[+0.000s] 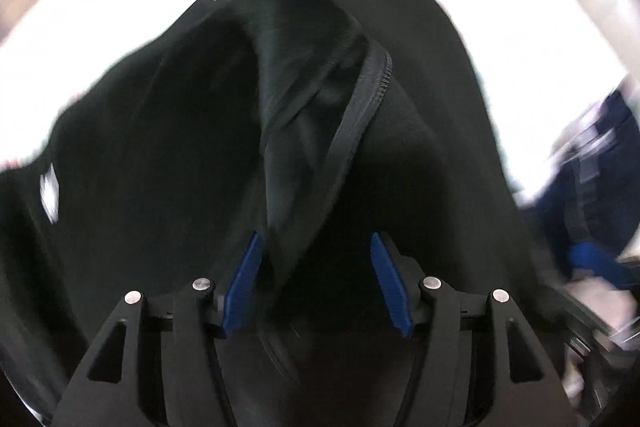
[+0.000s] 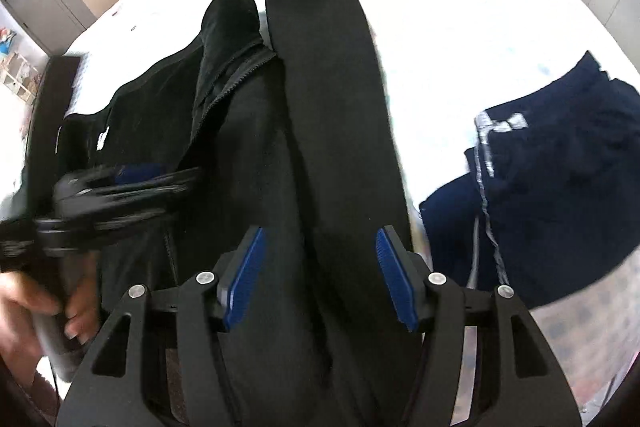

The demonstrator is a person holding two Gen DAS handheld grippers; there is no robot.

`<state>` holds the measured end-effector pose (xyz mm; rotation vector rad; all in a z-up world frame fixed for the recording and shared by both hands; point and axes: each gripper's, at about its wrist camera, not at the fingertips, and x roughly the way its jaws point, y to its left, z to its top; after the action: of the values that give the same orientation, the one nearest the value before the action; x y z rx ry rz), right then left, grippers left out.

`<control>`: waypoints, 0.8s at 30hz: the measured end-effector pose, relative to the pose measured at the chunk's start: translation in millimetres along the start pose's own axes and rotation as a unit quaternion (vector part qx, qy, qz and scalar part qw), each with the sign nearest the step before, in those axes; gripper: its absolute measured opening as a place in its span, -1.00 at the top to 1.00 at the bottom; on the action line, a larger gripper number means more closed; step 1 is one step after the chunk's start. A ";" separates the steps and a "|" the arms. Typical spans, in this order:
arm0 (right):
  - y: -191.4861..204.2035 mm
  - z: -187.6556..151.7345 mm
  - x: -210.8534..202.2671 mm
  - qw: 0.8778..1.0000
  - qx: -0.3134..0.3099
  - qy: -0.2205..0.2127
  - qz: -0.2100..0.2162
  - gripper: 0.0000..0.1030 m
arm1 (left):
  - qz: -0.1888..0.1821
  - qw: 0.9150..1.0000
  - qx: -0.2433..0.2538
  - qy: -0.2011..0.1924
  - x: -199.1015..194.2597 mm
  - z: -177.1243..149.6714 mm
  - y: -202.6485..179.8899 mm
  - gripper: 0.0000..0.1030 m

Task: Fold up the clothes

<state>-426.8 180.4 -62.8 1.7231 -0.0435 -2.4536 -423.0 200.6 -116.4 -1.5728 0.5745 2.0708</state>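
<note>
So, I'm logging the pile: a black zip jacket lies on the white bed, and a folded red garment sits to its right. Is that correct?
Not quite: the garment to the right of the black zip jacket is navy blue with a pale stripe, not red. The right wrist view shows it on the white bed.

A black zip-up jacket (image 2: 256,155) lies on the white bed, its front open so the zipper (image 1: 362,115) curves down the middle. One sleeve (image 2: 332,99) is folded straight along the body. A small white label (image 2: 103,139) shows near one edge. A navy garment with pale striped trim (image 2: 552,179) lies crumpled beside it, apart.
</note>
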 end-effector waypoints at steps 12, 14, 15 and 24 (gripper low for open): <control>-7.7 24.7 27.5 0.999 0.040 0.011 0.030 -0.16 | 0.044 0.982 -0.175 -0.061 -49.8 -0.2 94.3 0.92; -3.1 30.3 30.0 0.999 0.043 0.009 0.032 -0.16 | 0.044 0.972 -0.228 -0.024 -35.1 -18.5 121.2 0.91; -0.2 32.8 31.5 0.998 0.042 0.008 0.035 -0.17 | 0.046 0.968 -0.246 0.004 -21.6 -27.3 131.4 0.90; 36.8 62.2 54.5 1.000 -0.011 0.002 0.014 -0.18 | 0.029 0.971 -0.236 0.018 -21.6 -43.8 153.7 0.19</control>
<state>-499.5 133.1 -88.5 1.7068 -0.0402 -2.4222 -476.4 49.4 -99.8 -1.8677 0.1383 2.3480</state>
